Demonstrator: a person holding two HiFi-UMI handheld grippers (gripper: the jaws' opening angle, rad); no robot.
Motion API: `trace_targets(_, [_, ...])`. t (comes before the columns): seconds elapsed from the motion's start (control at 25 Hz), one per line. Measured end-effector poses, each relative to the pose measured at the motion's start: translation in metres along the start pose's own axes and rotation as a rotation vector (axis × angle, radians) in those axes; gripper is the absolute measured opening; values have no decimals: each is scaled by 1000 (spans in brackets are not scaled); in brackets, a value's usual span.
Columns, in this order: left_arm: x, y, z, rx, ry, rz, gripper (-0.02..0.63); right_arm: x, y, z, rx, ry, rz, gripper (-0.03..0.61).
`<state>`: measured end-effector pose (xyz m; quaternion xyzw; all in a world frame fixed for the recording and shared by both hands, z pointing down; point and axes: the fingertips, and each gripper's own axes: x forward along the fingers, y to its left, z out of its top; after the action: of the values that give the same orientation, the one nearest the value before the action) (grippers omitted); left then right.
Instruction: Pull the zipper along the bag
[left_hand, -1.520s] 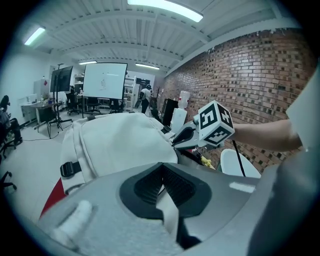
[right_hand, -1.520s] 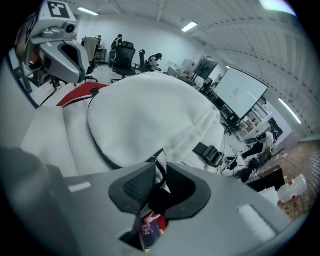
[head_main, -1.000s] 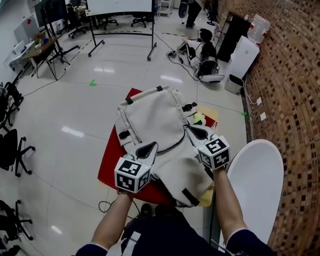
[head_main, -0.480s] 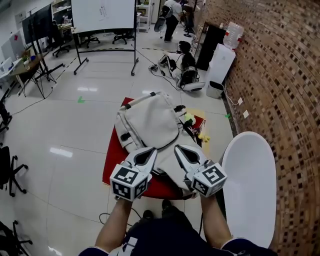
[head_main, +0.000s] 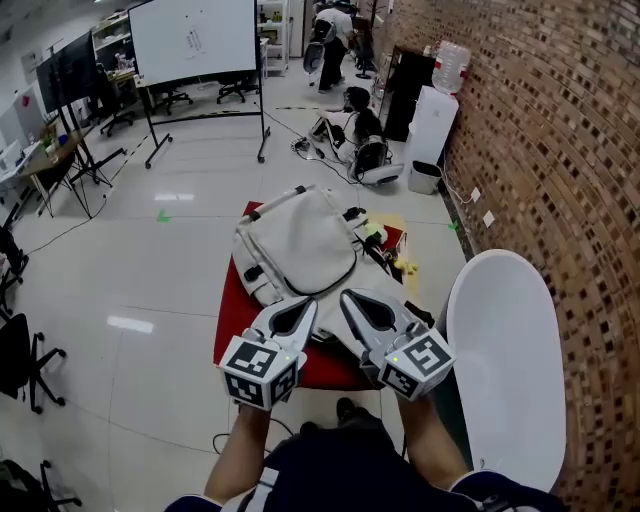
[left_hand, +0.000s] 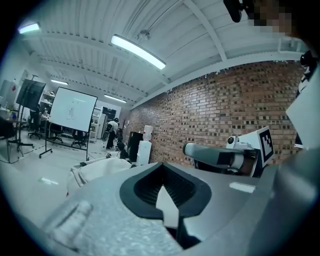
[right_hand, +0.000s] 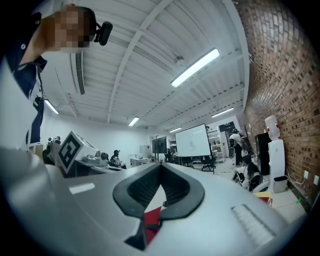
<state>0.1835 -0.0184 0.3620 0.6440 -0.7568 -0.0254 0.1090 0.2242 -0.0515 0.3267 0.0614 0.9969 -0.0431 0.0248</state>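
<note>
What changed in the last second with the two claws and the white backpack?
Both drew back toward the person: the left claw and right claw were over the white backpack, and now point at its near edge, shut and empty. The backpack still lies on the red table.

Whiteboard (head_main: 195, 38), brick wall (head_main: 540, 120), red table (head_main: 231, 312)

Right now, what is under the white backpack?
A red surface shows beneath the backpack, bare along its left edge. Something yellow peeks out at the right. Whatever else lies underneath is covered by the bag.
</note>
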Motion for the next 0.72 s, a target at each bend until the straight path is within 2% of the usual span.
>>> trace_targets(0.48, [-1,-9,3,31,9,-13,2,0,-6,-7,9,14,-23,5])
trace_targets(0.72, [-3,-10,5,20,9,-16,2,2,-2,-4,-7,16,-17,5])
